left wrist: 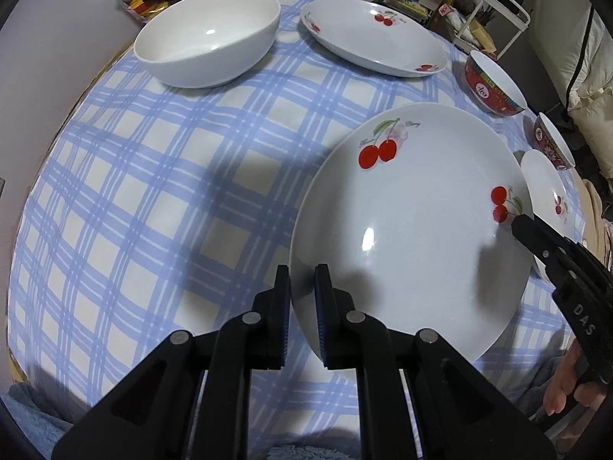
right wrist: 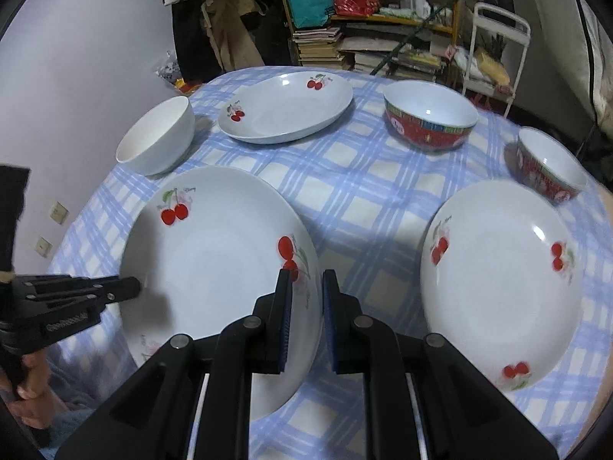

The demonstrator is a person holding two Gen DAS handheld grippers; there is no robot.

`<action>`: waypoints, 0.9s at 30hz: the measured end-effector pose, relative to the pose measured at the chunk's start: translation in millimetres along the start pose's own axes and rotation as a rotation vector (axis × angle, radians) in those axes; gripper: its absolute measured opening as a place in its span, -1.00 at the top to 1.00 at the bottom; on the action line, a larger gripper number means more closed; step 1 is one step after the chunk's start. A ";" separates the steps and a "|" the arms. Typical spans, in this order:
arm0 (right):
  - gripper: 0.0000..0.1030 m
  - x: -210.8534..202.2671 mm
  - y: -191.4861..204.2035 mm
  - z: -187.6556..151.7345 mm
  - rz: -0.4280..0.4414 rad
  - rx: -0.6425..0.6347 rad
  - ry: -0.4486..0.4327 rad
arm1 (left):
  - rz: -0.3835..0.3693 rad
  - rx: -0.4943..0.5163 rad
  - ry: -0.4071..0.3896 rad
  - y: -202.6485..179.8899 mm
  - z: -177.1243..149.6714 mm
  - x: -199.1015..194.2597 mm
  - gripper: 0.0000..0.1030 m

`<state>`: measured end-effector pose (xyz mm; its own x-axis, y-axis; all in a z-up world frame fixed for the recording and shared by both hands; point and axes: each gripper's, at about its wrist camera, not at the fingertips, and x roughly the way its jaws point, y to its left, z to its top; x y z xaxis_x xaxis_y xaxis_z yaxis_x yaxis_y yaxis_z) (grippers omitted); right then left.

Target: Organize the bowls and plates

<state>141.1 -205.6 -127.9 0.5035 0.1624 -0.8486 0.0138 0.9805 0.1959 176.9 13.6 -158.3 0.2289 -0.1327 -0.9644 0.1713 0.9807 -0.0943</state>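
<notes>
A white cherry plate (left wrist: 413,230) (right wrist: 218,268) is held at two sides, tilted above the blue checked tablecloth (left wrist: 153,191). My left gripper (left wrist: 302,280) is shut on its left rim. My right gripper (right wrist: 306,280) is shut on its right rim and shows at the right in the left wrist view (left wrist: 521,226). The left gripper shows at the left in the right wrist view (right wrist: 130,287). A second cherry plate (right wrist: 502,291) lies to the right, a third (right wrist: 287,111) (left wrist: 371,38) at the back. A white bowl (left wrist: 208,38) (right wrist: 157,138) sits at the back left.
Two red patterned bowls (right wrist: 429,119) (right wrist: 551,165) stand at the back right of the table. Behind the table are stacked books on shelves (right wrist: 325,46), a white metal rack (right wrist: 498,50) and hanging clothes (right wrist: 214,27). A wall is on the left.
</notes>
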 end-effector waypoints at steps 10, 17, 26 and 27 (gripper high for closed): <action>0.67 6.0 0.4 -10.1 0.024 0.030 0.023 | 0.027 -0.029 0.049 2.2 -1.1 16.4 0.74; 0.67 7.9 -0.4 -14.7 -0.014 0.020 0.036 | 0.014 -0.008 0.056 -2.1 -2.2 17.4 0.75; 0.67 21.9 -1.3 -26.0 -0.080 -0.021 0.107 | 0.027 0.018 0.065 -9.1 -4.1 18.8 0.75; 0.67 22.6 -1.3 -26.9 -0.078 -0.022 0.111 | 0.025 0.014 0.066 -8.5 -4.5 18.3 0.75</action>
<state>129.3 -200.2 -160.5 0.4026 0.0952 -0.9104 0.0298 0.9927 0.1170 175.4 3.5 -176.2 0.1701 -0.0980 -0.9805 0.1794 0.9815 -0.0670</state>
